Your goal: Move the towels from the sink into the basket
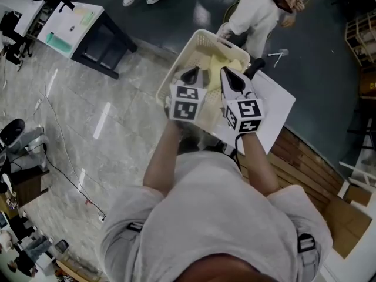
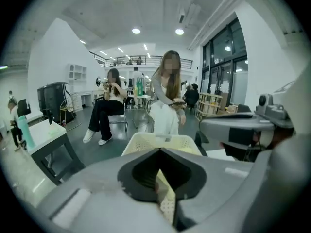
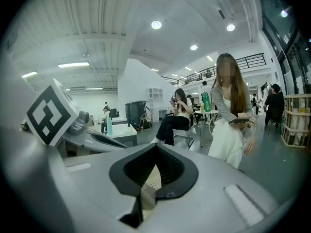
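Beyond the basket (image 1: 176, 69) a person in white (image 1: 254, 13) stands close to its far rim, and another sits on a chair (image 2: 104, 111) further back. A dark table with a white top (image 1: 79, 25) is off to the left, well apart, and a white board (image 1: 276, 107) lies beside the basket on the right. Both tools hang over the basket's near end, covering part of it. The left gripper (image 1: 191, 74) has its jaws pressed together with nothing between them. The right gripper (image 1: 231, 78) is squeezed closed as well and holds nothing. Down inside lies a pale yellow towel (image 1: 220, 62), soft and rumpled, toward the far right corner. It is too bunched up to tell which way it runs. The basket is cream with perforated walls, and its long axis runs away from the person, angled slightly right in the head view.
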Action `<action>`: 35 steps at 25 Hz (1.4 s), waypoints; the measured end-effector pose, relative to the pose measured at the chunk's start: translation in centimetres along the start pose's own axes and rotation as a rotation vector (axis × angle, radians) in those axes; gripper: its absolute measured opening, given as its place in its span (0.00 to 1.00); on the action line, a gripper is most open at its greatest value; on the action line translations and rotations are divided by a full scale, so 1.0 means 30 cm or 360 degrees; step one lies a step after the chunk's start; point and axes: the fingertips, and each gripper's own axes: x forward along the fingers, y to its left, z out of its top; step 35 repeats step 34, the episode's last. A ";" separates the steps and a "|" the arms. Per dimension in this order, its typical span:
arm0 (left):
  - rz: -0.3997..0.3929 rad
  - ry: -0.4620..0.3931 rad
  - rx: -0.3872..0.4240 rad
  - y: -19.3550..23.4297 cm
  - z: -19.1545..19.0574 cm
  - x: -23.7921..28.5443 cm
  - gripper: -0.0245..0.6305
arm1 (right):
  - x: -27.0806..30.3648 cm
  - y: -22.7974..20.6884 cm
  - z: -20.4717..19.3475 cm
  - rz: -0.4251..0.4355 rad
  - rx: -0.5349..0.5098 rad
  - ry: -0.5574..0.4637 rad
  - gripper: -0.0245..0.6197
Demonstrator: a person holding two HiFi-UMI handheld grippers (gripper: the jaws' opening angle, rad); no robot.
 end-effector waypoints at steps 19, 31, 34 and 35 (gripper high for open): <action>0.0017 -0.0465 -0.0108 -0.164 0.216 -0.095 0.07 | -0.166 -0.073 0.189 -0.0124 -0.0262 -0.0210 0.05; -0.0018 -0.0465 -0.0066 -0.240 0.238 -0.095 0.07 | -0.192 -0.087 0.208 -0.0117 -0.0271 -0.0231 0.05; -0.0023 -0.0470 -0.0058 -0.240 0.254 -0.100 0.07 | -0.187 -0.082 0.227 -0.0119 -0.0275 -0.0238 0.05; -0.0023 -0.0470 -0.0058 -0.240 0.254 -0.100 0.07 | -0.187 -0.082 0.227 -0.0119 -0.0275 -0.0238 0.05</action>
